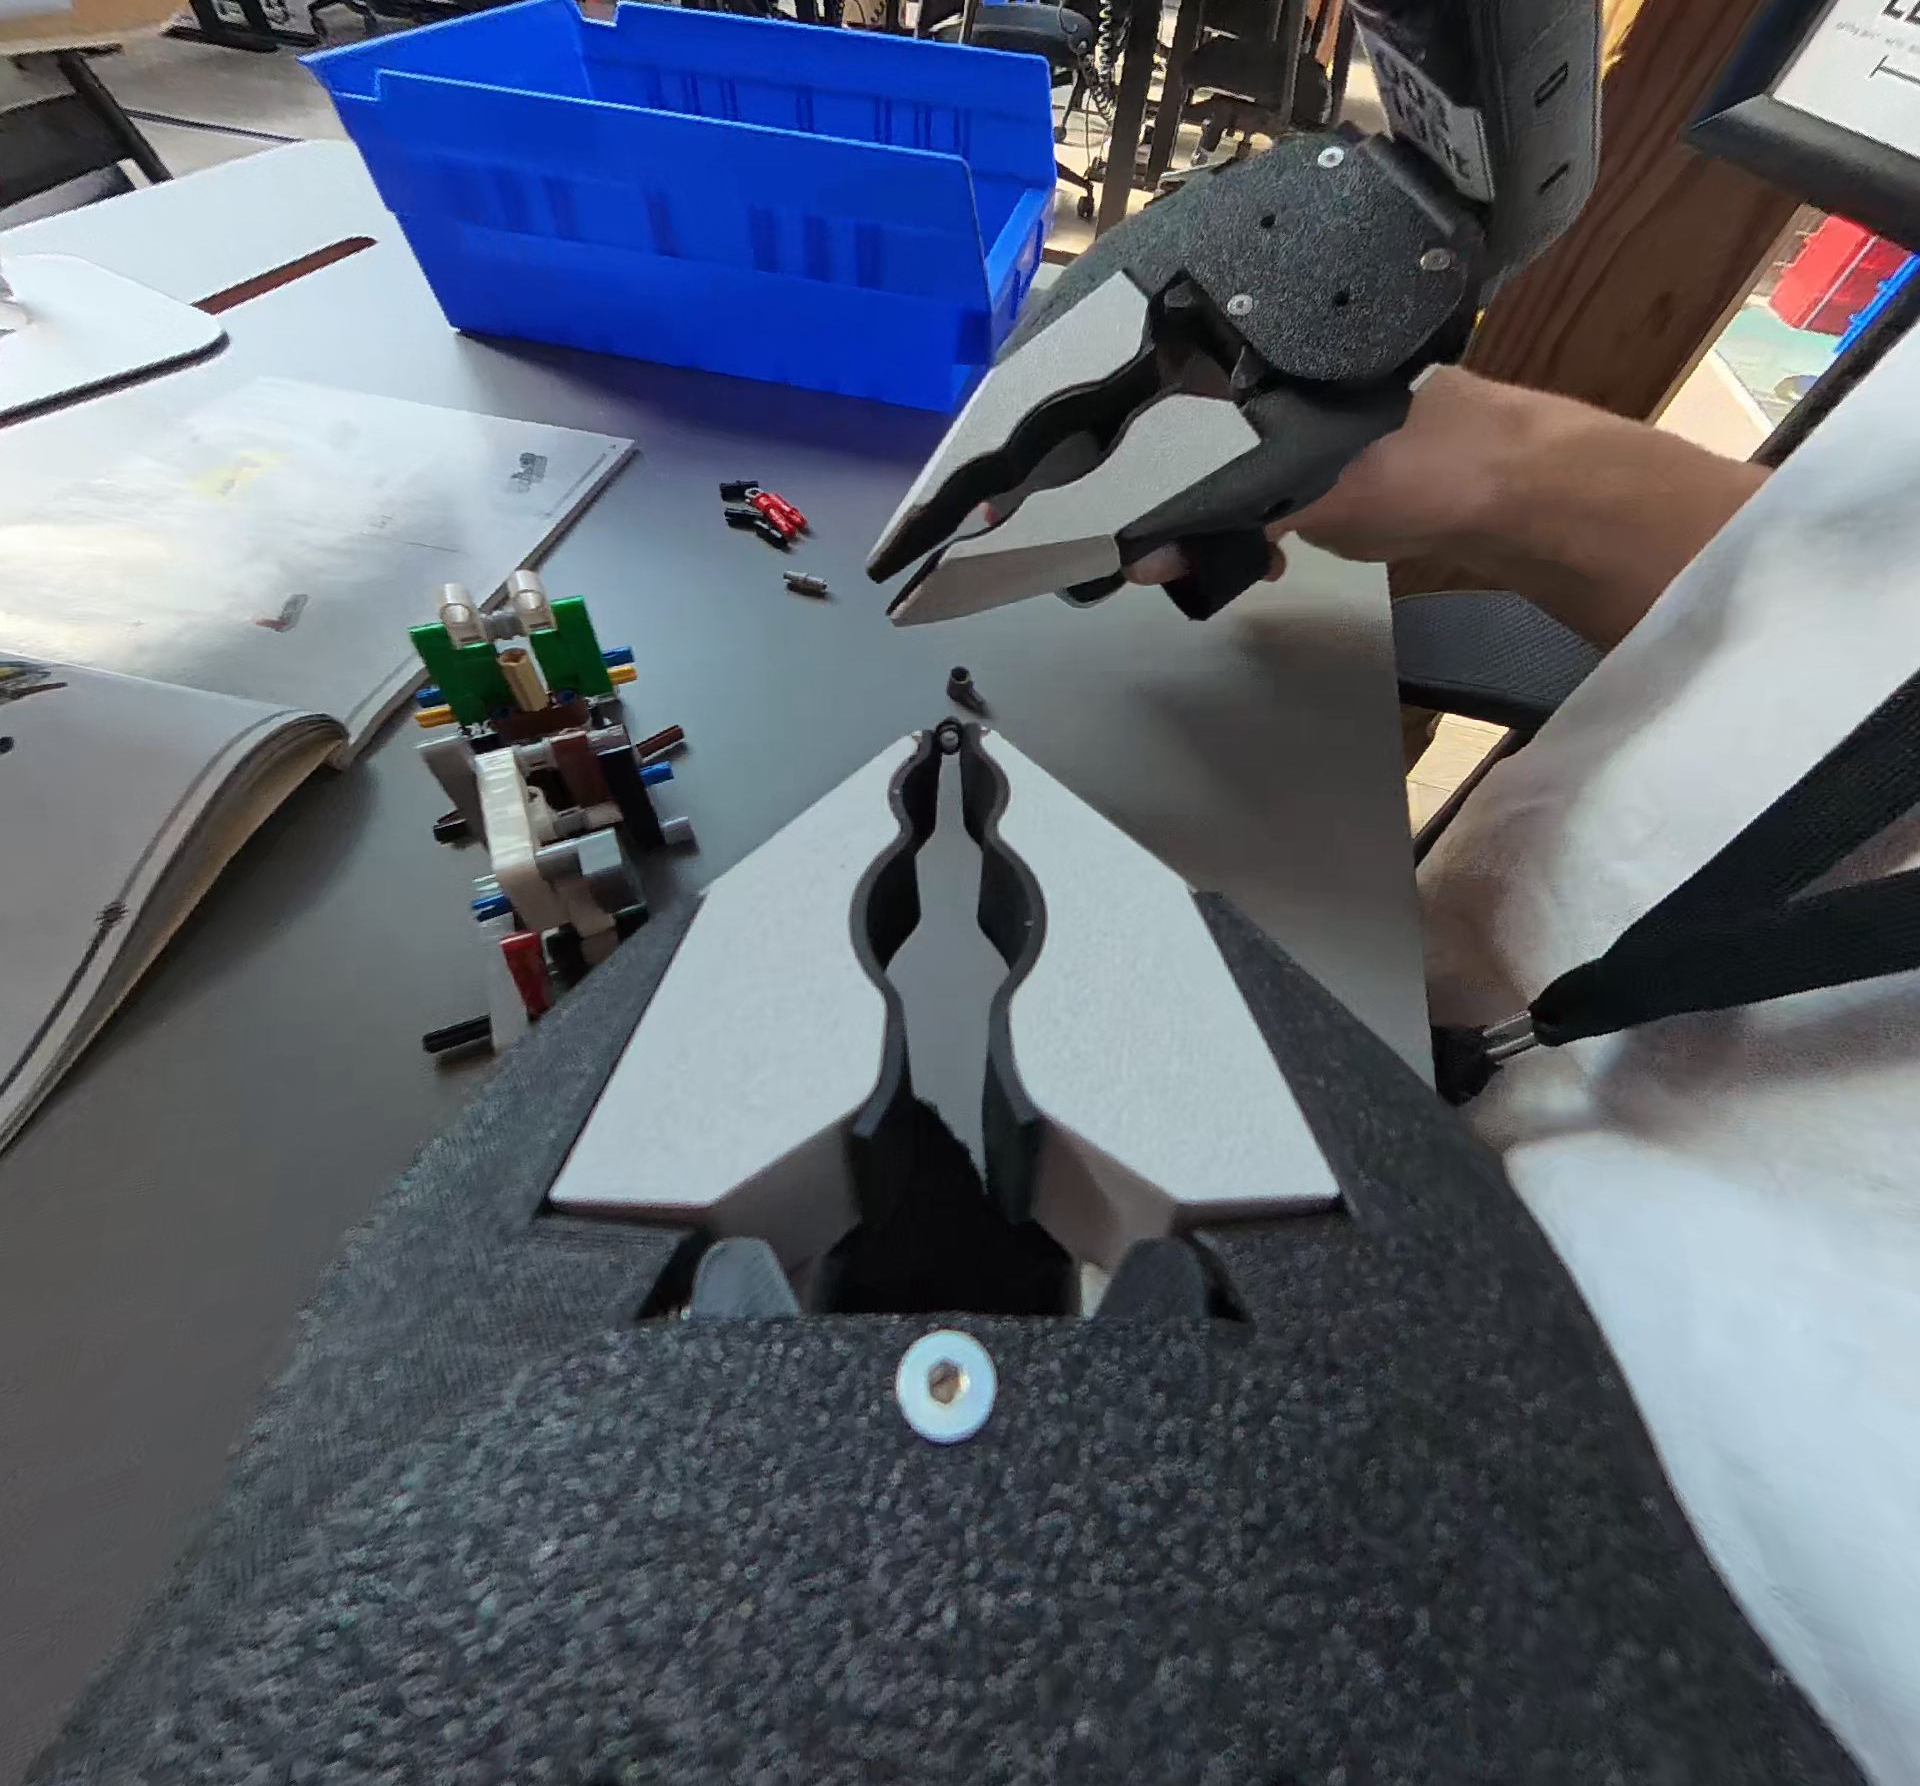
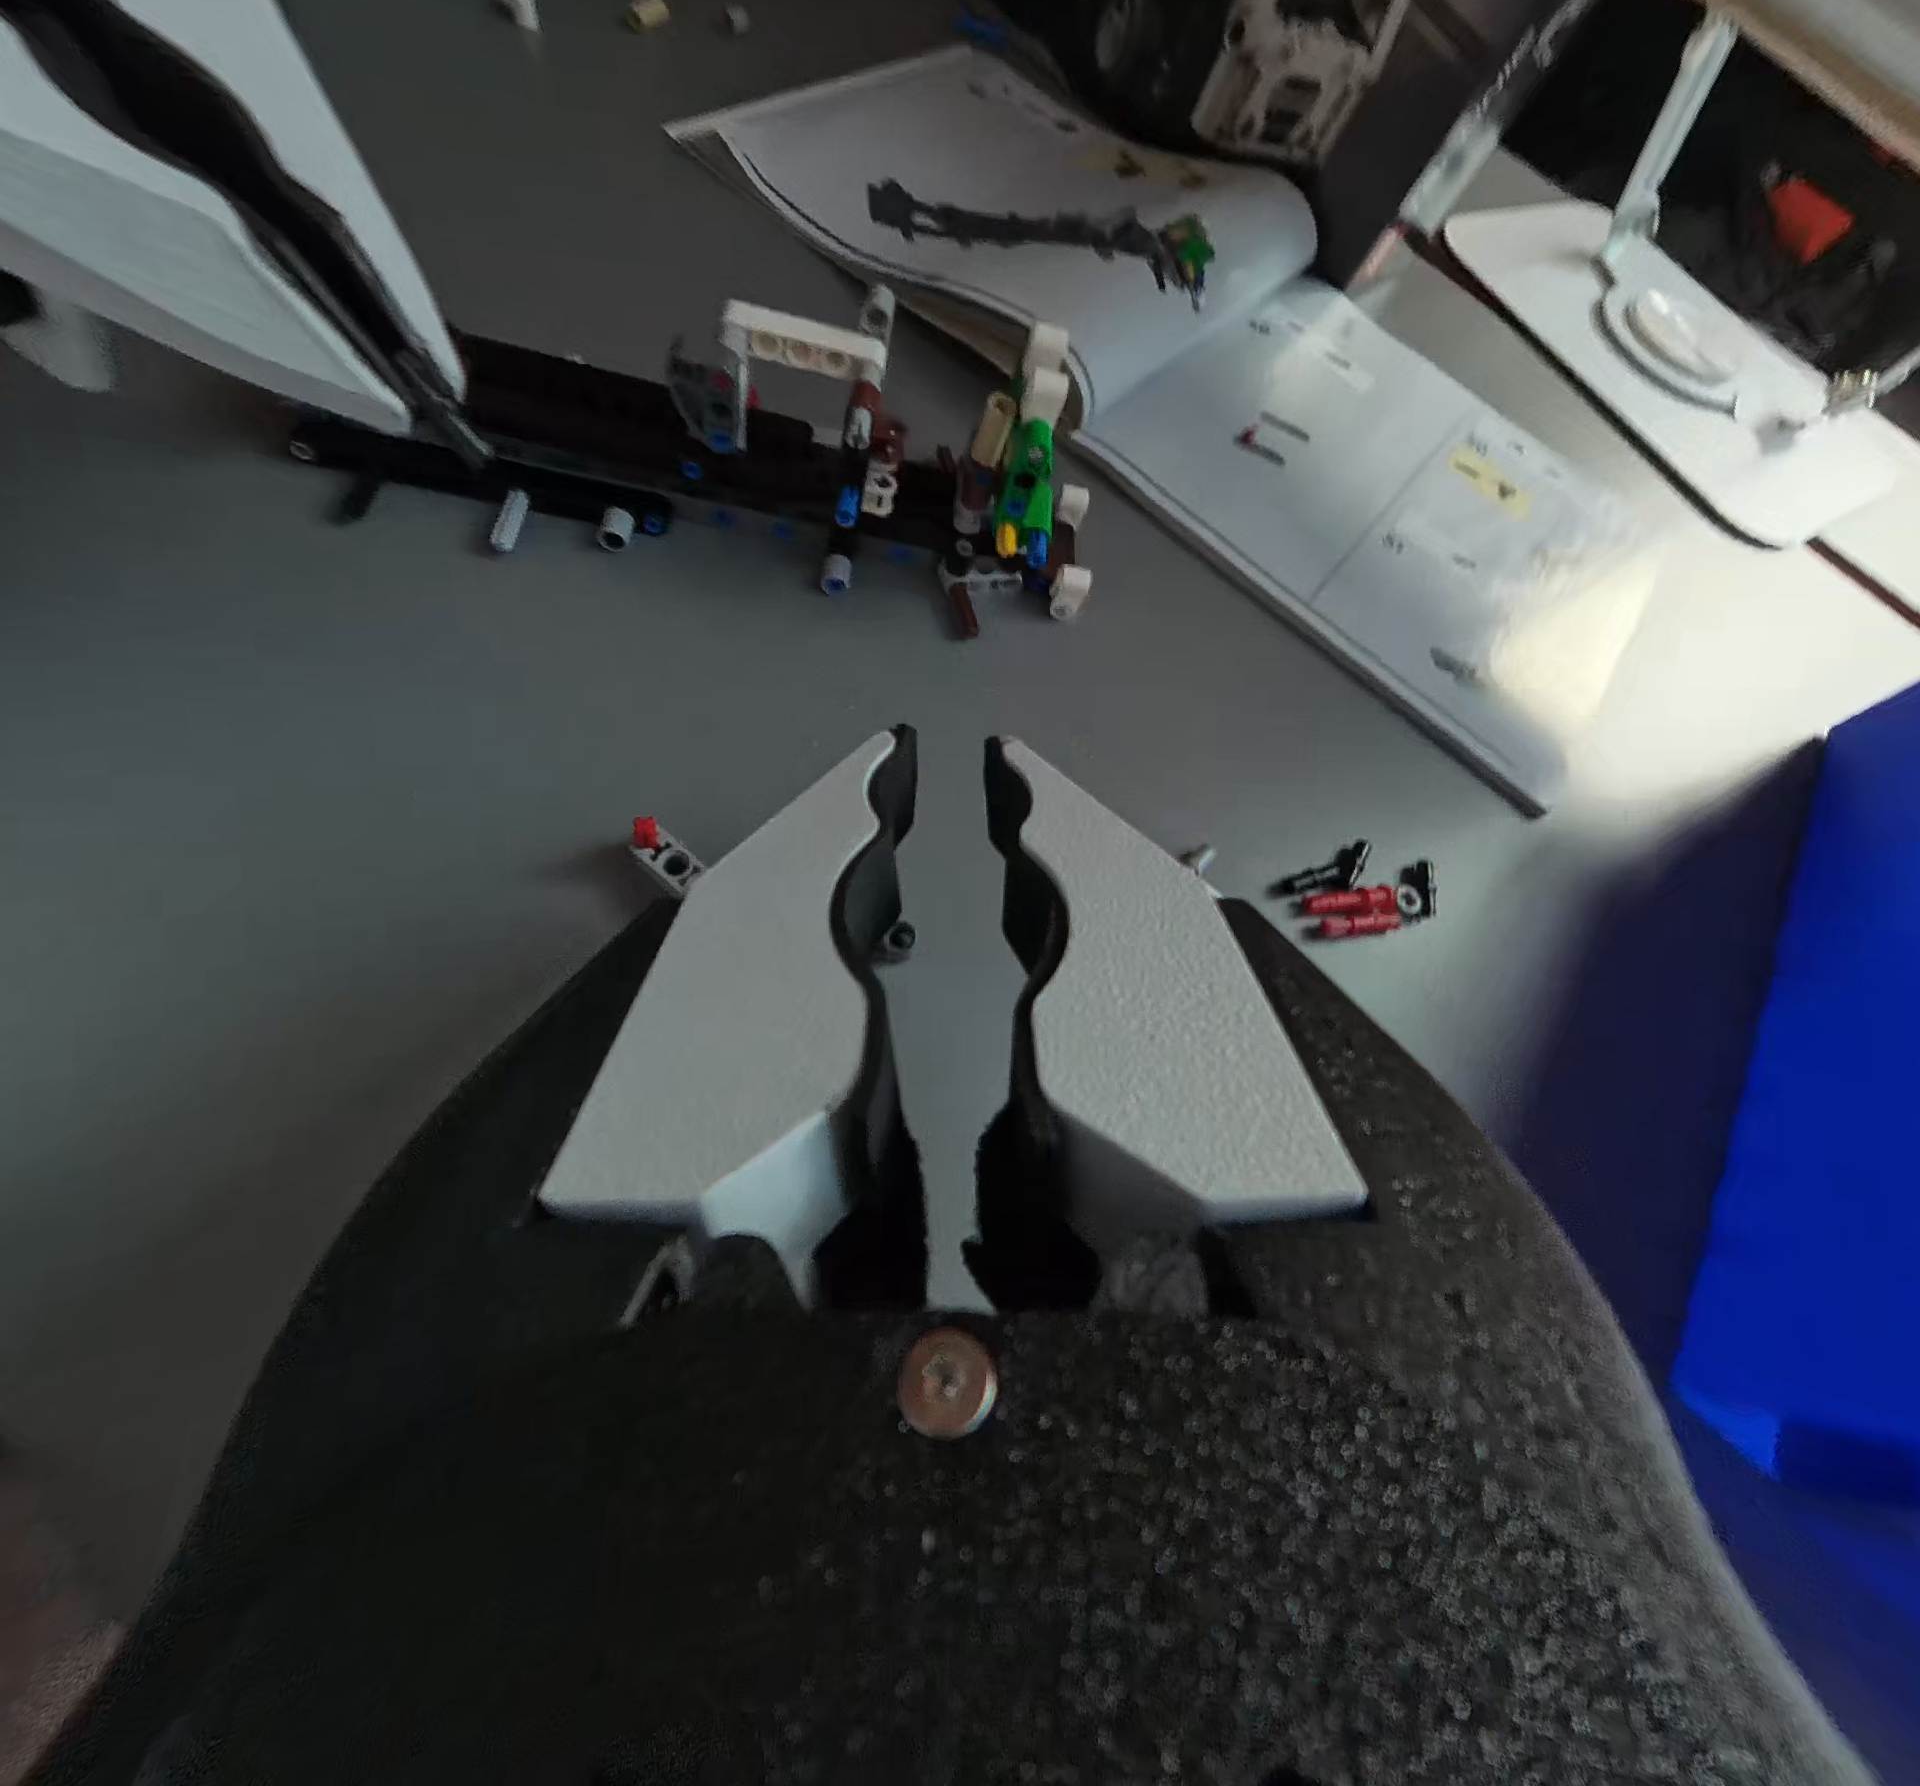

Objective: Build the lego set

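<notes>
The partly built lego model [image 1: 540, 801], a long dark frame with white, green and brown parts, lies on the grey table [image 1: 1143, 749]; it also shows in the right wrist view [image 2: 831, 469]. My left gripper [image 1: 948, 737] is shut on a small black pin [image 1: 948, 731] at its fingertips, to the right of the model. Another small black piece [image 1: 966, 690] lies just beyond the tips. My right gripper [image 2: 948, 744] is open and empty above the table; in the left wrist view it [image 1: 891, 593] hovers over the loose pins. The left gripper's fingers [image 2: 208, 178] show at the upper left.
A blue bin [image 1: 707, 188] stands behind the work area, with an open instruction booklet [image 1: 260, 531] to its left. Red and black pins [image 1: 767, 510] and a grey pin [image 1: 805, 581] lie loose. A grey piece with a red pin [image 2: 660, 853] lies near my right gripper. The set's box [image 2: 1195, 1] stands behind the booklet.
</notes>
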Demonstrator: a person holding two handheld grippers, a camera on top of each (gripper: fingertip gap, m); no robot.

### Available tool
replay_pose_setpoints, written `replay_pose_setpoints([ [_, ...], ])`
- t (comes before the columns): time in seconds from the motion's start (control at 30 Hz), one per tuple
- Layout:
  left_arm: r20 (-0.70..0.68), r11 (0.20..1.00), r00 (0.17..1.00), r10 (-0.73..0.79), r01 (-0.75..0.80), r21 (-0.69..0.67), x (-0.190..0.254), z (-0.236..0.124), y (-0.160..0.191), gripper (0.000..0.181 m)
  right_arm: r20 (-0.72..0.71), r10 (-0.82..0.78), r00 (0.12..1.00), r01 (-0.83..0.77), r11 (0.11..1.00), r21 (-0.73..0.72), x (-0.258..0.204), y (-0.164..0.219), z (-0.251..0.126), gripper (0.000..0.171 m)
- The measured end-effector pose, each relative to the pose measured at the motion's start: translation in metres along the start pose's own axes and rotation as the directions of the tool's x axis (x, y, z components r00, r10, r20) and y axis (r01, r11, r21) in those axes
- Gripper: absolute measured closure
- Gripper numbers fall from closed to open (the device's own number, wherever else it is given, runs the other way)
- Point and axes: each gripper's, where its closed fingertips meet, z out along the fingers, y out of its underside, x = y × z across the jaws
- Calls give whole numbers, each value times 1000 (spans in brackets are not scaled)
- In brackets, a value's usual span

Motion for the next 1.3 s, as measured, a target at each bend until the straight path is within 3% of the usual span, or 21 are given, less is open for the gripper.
replay_pose_setpoints([
  [0.1, 32, 1000, 999, -8, 8, 9, -6, -12, 2, 178, -100, 189, 977, -207, 957, -203, -1, 25, 0, 151],
  [0.3, 29, 998, 999, -44, 43, 35, -6, -24, 12, 178, -214, 394, 894, -437, 873, -217, -9, 36, -7, 151],
  [0.6, -10, 998, 998, -63, 63, 22, 2, -26, 17, 178, -251, 410, 877, -475, 820, -319, -13, 51, -3, 157],
  [0.83, -23, 996, 997, -72, 73, 41, 3, -27, 14, 179, -213, 371, 904, -424, 843, -332, -13, 52, -3, 164],
  [0.97, -13, 997, 998, -61, 61, 47, 1, -27, 12, 179, -107, 341, 934, -356, 912, -202, 2, 29, -8, 164],
  [1.1, -38, 993, 997, -65, 69, 93, 0, -29, 1, 178, 74, 228, 971, -233, 970, 65, 16, -18, -17, 164],
  [1.2, -67, 985, 991, -114, 122, 119, -7, -32, -8, 179, 228, 118, 967, -182, 940, 289, 13, -48, -28, 164],
  [1.3, -94, 973, 981, -169, 182, 141, -18, -34, -20, 179, 325, 76, 943, -208, 896, 393, 17, -60, -30, 165],
])
